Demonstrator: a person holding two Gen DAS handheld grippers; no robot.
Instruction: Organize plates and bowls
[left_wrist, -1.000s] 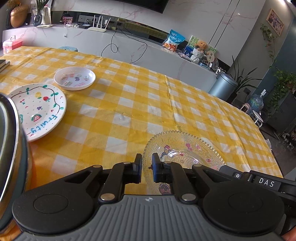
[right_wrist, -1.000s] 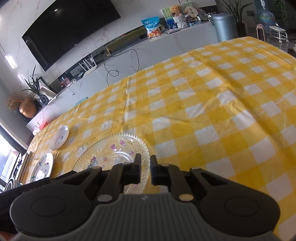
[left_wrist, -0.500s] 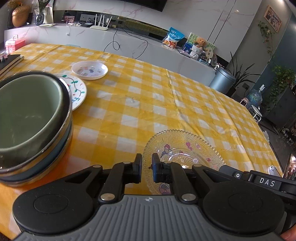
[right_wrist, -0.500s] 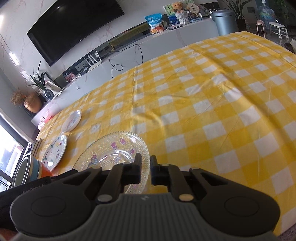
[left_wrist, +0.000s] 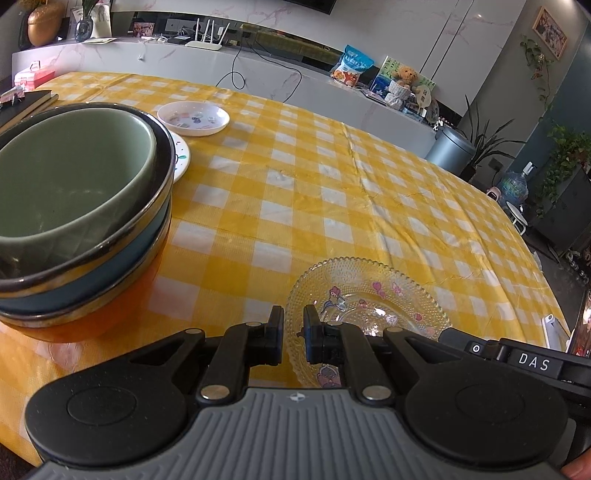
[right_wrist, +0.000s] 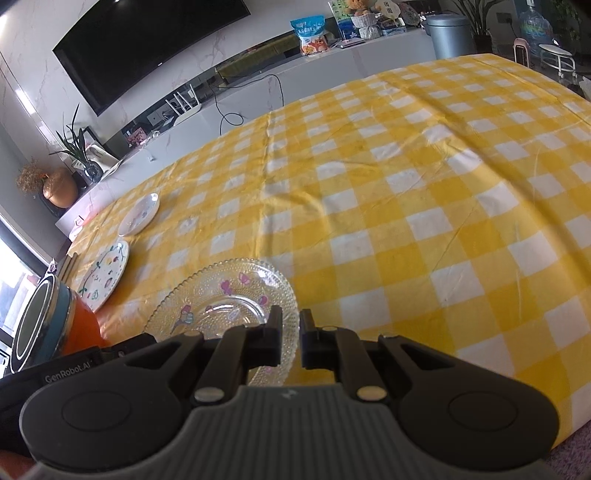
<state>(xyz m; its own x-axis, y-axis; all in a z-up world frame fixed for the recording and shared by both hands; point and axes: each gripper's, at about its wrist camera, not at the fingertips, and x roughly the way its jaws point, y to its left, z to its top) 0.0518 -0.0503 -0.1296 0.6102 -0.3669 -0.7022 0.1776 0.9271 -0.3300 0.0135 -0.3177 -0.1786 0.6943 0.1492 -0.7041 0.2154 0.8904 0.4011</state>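
Note:
A clear beaded glass plate (left_wrist: 369, 295) with pink cartoon prints hangs just above the yellow checked tablecloth (left_wrist: 314, 192), carried between both grippers. My left gripper (left_wrist: 293, 332) is shut on its left rim. My right gripper (right_wrist: 291, 334) is shut on the right rim of the glass plate (right_wrist: 229, 295). A stack of bowls (left_wrist: 74, 184), green on top over blue and orange, stands close on the left. Behind it lie a white plate with painted fruit (right_wrist: 105, 273) and a small white dish (left_wrist: 192, 118).
The bowl stack (right_wrist: 40, 325) sits near the table's near left edge, with dark books (left_wrist: 26, 105) behind it. A long white counter (left_wrist: 258, 74) runs past the far table edge. A grey bin (left_wrist: 454, 151) and plants stand at the right.
Both grippers drew back toward the near table edge with the glass plate still held between them. The bowl stack came fully into the left view and the two white plates now sit farther away.

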